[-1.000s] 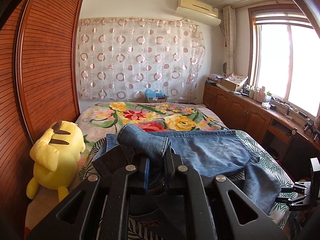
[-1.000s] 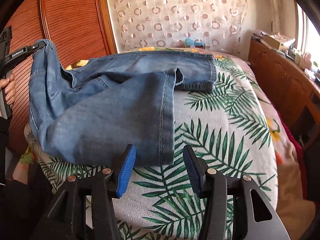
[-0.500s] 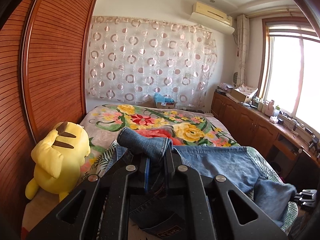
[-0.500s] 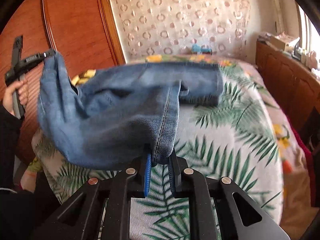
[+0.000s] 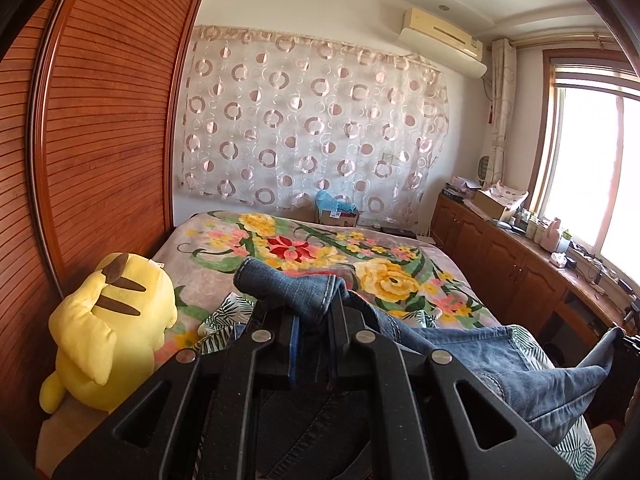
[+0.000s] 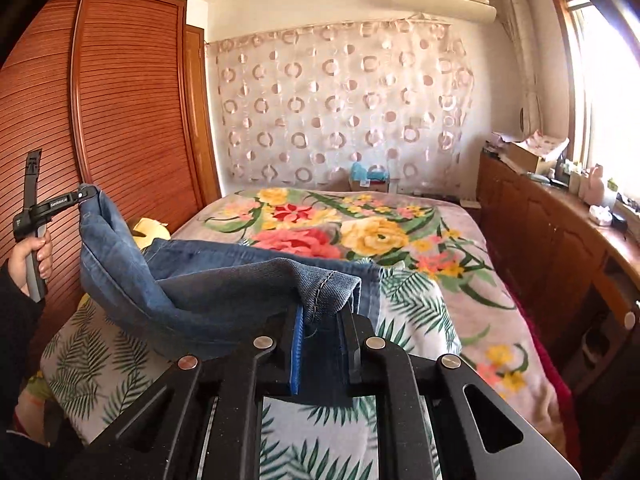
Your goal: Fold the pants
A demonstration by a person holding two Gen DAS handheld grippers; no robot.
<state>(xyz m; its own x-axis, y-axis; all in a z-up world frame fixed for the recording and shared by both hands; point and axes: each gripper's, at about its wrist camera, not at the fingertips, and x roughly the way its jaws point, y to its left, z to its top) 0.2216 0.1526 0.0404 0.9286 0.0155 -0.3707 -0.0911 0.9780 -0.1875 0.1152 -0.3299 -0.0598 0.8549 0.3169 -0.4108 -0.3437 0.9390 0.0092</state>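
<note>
At the far left of the right wrist view, the left gripper [image 6: 86, 194] has its jaws clamped on one corner of the jeans [image 6: 208, 292], holding it high. Nearer and to the right, the right gripper [image 6: 320, 344] pinches the hemmed edge. Between them the denim sags over the bed [image 6: 460, 280], probably raised so it can be carried over into a fold.

The pants [image 6: 224, 280] are hanging above the near end of the bed [image 6: 472, 264], stretching between the left gripper [image 6: 86, 194] at the left and the right gripper [image 6: 320, 312] in front. A plush toy [image 5: 108, 336] is sitting beside the bed's left edge, against the wardrobe [image 5: 100, 140]; a cabinet [image 6: 552, 240] is running along the bed's right side.
</note>
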